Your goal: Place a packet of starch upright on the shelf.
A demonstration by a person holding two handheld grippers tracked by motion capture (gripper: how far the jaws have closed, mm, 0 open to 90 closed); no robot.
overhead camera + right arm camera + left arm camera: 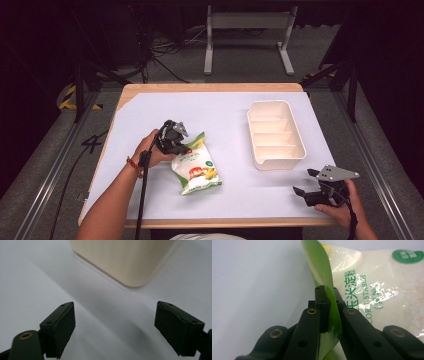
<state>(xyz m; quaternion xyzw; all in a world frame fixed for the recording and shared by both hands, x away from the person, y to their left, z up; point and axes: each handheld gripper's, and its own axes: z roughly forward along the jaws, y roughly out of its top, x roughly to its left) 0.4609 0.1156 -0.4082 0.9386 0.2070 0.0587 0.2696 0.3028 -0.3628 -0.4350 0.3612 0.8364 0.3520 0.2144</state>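
High view: left claw (176,142) is on the upper left edge of the corn starch bag (196,167), which lies on the white worktop (220,107) left of centre; the cream divider tray (275,134) sits well apart to its right, empty as far as I can see. Right claw (307,181) is parked near the worktop's front right corner, just in front of the tray, holding nothing. Left gripper view: jaws pressed together, pinching the bag's green side seam (329,300) between the pads; only the thin film edge is caught, and the white powder bulk (387,297) hangs off to one side. Right gripper view: jaws spread wide over bare worktop, pads (58,326) clear of everything, rounded tray corner (132,265) ahead. Risks, my read: the grip is on slick film only, so a fast lift could let the seam slide out of the pads, or the loose powder could shift and swing the bag, twisting it in the grip. If it's headed for the tray, a limp bag hanging from one edge may catch on the rim or a divider and fold instead of dropping in. The seam could also tear under the bag's weight.
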